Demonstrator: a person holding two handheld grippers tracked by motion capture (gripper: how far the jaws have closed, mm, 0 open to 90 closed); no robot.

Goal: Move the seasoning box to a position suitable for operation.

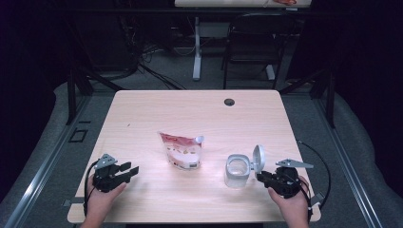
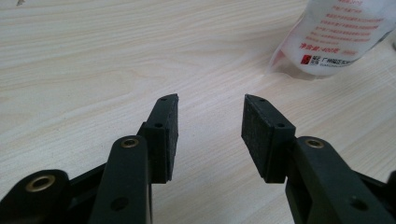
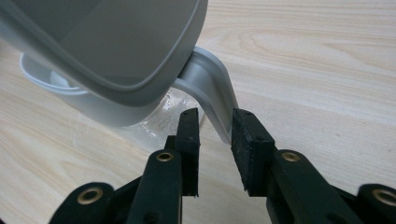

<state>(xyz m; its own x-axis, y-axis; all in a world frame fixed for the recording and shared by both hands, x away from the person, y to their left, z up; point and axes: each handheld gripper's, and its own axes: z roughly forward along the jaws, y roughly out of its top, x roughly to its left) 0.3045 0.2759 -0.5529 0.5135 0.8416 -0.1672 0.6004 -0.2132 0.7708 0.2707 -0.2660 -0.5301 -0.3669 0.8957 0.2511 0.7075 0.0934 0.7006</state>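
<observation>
A white and red pouch point(image 1: 181, 151) point(image 2: 336, 37) stands near the middle of the wooden table point(image 1: 190, 109). To its right is a clear container point(image 1: 237, 170) with its grey flip lid point(image 1: 258, 157) point(image 3: 107, 46) raised upright. My right gripper point(image 1: 260, 176) point(image 3: 214, 114) sits just right of it, jaws apart, and the lid's grey hinge arm point(image 3: 210, 84) comes down into the gap close to the right pad. At the table's front left my left gripper point(image 1: 129, 170) point(image 2: 211, 105) is open, pointing toward the pouch with nothing between its pads.
A round cable hole point(image 1: 229, 102) sits near the table's far edge. Beyond the table stand a black chair point(image 1: 252, 42) and a desk leg point(image 1: 196, 47) on a grey floor. Bare wood lies between the left gripper and the pouch.
</observation>
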